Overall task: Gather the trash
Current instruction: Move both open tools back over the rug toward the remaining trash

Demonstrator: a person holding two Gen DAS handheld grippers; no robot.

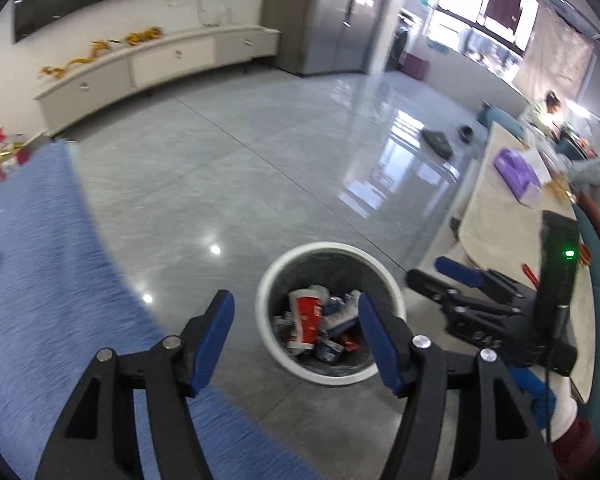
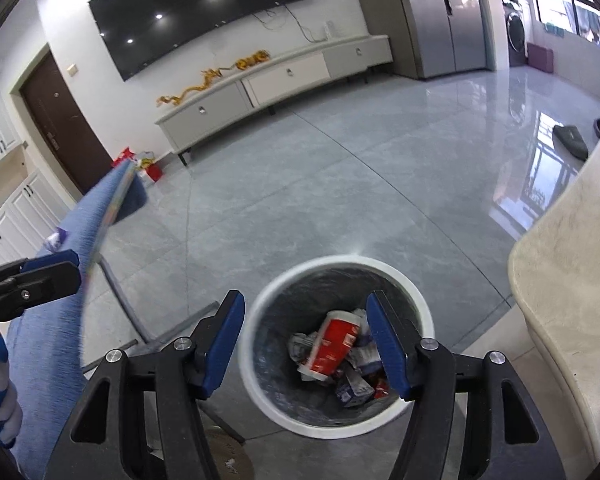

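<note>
Down on the grey tiled floor (image 2: 340,184) stood the white trash bin (image 2: 260,380), and both tools hung right above it. From the right wrist view, the right tool (image 2: 306,344) had its blue-padded fingers (image 2: 224,340) spread wide with nothing between them, the bin's open mouth framed just past the tips. Inside the bin lay a red and white paper cup (image 2: 334,346) tipped on its side, crumpled paper (image 2: 300,346) beside it to the left, and small blue and white cartons (image 2: 354,390) packed against it lower right. From the left wrist view, the left tool (image 1: 296,340) was just as empty, fingers (image 1: 212,340) parted wide, and the same bin (image 1: 268,300) sat on the floor just beyond them with the cup (image 1: 306,320) lying among the wrappers. The right tool (image 1: 444,276) showed there too, off to the right of the bin, close to the edge of the pale desk (image 1: 500,220). A blue cloth-covered desk (image 1: 32,280) filled the left side of that view, near the bin. A purple packet (image 1: 516,168) rested far along the pale desk
</note>
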